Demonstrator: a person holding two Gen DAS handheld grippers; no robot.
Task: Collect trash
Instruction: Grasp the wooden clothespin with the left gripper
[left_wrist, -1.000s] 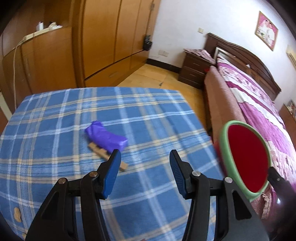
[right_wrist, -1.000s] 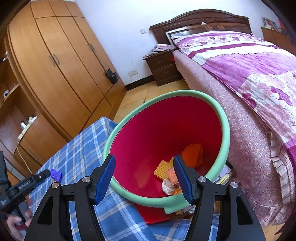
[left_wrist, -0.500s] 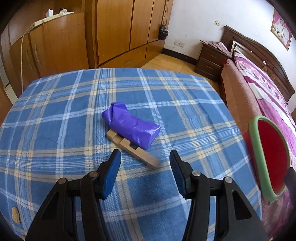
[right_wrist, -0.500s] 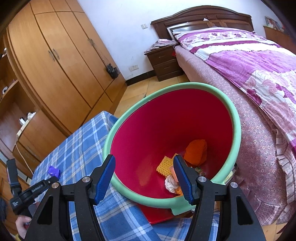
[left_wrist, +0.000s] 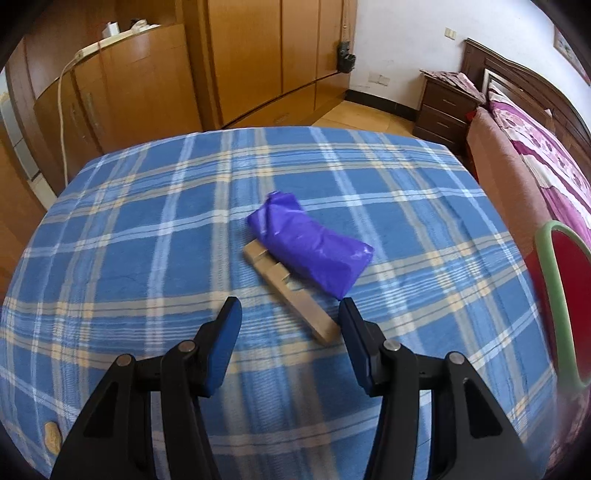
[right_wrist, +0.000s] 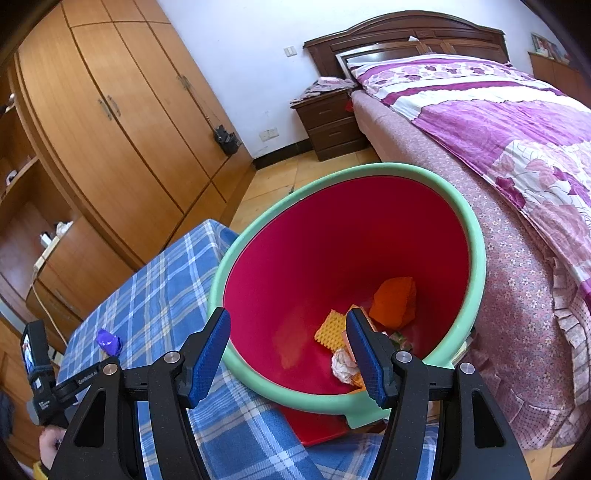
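the left gripper has dropped closer to the purple bag and wood strip. the strip's near end now lies between its open jaws.

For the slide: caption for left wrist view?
Open left gripper above wooden strip and purple bag on plaid tablecloth.

Left wrist view angled steeply down, close over blue plaid cloth, bin rim at 3 o'clock, right wrist view looking into same bin, both sharing cloth, bed, wardrobe
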